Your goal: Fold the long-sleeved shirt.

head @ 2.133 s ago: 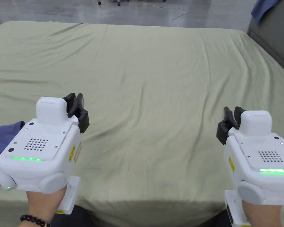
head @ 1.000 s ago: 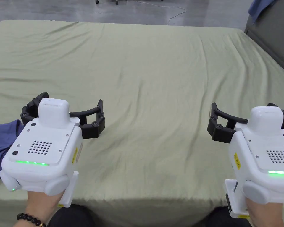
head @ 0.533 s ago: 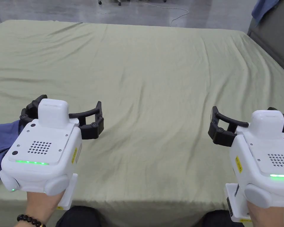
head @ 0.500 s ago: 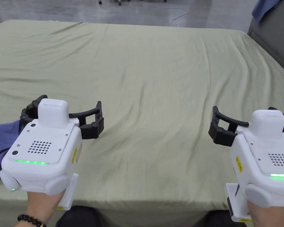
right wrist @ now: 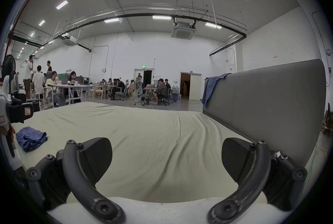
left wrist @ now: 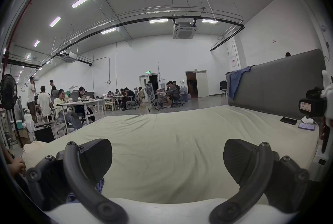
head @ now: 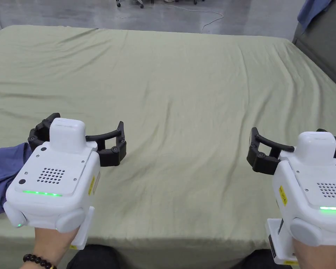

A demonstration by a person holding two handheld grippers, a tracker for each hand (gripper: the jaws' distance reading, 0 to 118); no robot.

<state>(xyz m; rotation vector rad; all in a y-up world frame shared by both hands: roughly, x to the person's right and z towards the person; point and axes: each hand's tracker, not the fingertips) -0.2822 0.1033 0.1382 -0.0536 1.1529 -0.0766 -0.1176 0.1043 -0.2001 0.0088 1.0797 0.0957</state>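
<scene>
Both grippers hang low over the near edge of the bed point(head: 184, 105), well apart from each other. The left gripper point(head: 78, 142) sits at the lower left of the head view, its jaws spread wide with nothing between them. The right gripper point(head: 296, 149) sits at the lower right, likewise gaping and empty; its far jaw runs partly off the frame edge.

The shirt point(head: 4, 175) — a blue, crumpled heap — lies on the green sheet at the far left edge of the head view, just beside the left gripper. In the right gripper view it shows as a bunched pile point(right wrist: 30, 138) at mid-left. Another blue cloth point(right wrist: 210, 89) is draped over the grey headboard point(right wrist: 266, 101) at right.
</scene>
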